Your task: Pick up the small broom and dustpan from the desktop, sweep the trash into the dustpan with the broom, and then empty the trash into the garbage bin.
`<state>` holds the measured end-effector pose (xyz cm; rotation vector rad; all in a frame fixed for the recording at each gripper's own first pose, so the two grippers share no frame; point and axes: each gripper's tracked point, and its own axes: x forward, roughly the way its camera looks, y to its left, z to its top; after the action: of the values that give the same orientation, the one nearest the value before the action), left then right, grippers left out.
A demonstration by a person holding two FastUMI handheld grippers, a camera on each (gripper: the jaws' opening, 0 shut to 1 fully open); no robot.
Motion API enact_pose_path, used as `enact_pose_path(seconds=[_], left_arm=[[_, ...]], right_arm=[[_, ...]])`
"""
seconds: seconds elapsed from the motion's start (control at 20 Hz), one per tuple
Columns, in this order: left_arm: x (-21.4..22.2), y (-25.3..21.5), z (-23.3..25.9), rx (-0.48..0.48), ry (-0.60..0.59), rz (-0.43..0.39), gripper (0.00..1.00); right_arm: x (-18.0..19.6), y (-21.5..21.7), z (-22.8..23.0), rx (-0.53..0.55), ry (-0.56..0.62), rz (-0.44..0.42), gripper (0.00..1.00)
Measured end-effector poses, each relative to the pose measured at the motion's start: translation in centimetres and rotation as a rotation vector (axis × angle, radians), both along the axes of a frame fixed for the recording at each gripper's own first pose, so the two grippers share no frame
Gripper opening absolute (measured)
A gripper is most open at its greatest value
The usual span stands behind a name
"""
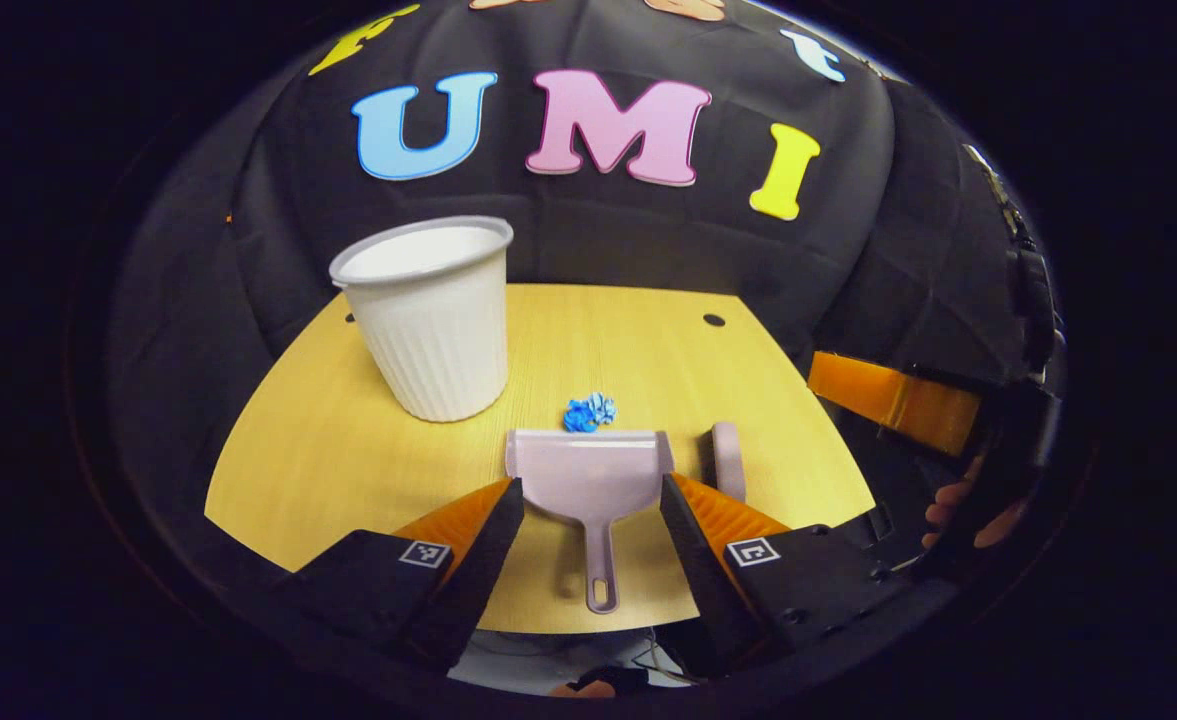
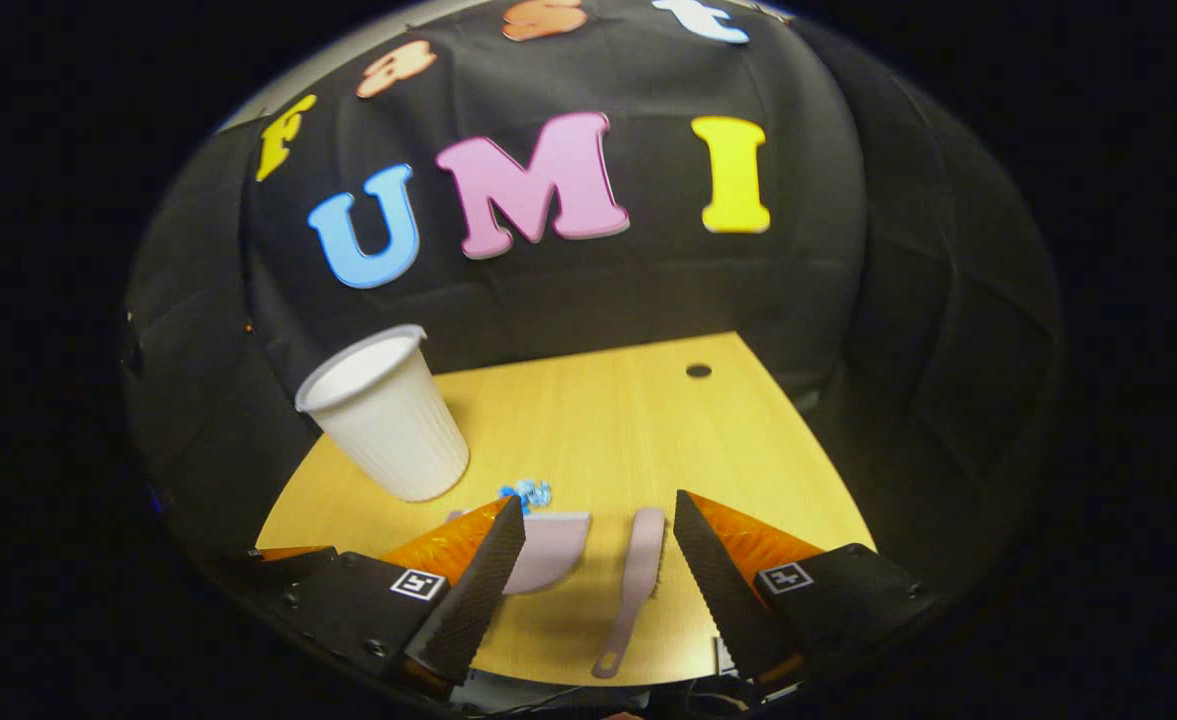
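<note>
A pale mauve dustpan [image 1: 590,473] lies flat on the wooden desktop [image 1: 348,450], handle toward me. My left gripper [image 1: 591,500] hovers open above it, a finger on each side of the pan. The small matching broom [image 1: 728,460] lies just right of the pan. In the right gripper view the broom [image 2: 638,575] lies between the open fingers of my right gripper [image 2: 598,530], handle toward me, with the dustpan [image 2: 548,550] partly behind the left finger. A crumpled blue scrap of trash [image 1: 589,411] sits just beyond the pan's front lip. The white ribbed garbage bin [image 1: 435,318] stands upright at back left.
The desktop ends close under both grippers, and a small dark hole [image 1: 714,320] marks its far right part. The other gripper [image 1: 898,400] and a hand [image 1: 948,500] show at the right edge of the left gripper view. The bin [image 2: 385,412] stands left of the trash [image 2: 528,492].
</note>
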<state>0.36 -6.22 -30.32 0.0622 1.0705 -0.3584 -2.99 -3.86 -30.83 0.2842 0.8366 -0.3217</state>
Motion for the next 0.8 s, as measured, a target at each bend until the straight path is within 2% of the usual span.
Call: enact_pose_path(seconds=[0.1, 0.25, 0.45, 0.65, 0.8], left_arm=[[-0.2, -0.9, -2.4, -0.006, 0.092, -0.010, 0.83], [-0.6, -0.9, -5.6, 0.075, 0.220, -0.042, 0.83], [-0.4, -0.6, -8.8, 0.134, 0.403, -0.037, 0.83], [0.2, -1.7, -11.5, 0.203, 0.532, -0.055, 0.83], [0.3, -3.0, -13.0, 0.209, 0.603, -0.053, 0.83]], right_arm=[[-1.3, -0.5, -3.3, 0.023, 0.139, -0.010, 0.98], [-2.9, -0.4, -8.1, 0.075, 0.312, -0.028, 0.98], [-4.8, 0.3, -12.4, 0.134, 0.518, -0.026, 0.99], [-5.9, 1.1, -15.7, 0.163, 0.658, -0.022, 0.99], [-6.4, 2.0, -17.4, 0.207, 0.740, -0.026, 0.99]])
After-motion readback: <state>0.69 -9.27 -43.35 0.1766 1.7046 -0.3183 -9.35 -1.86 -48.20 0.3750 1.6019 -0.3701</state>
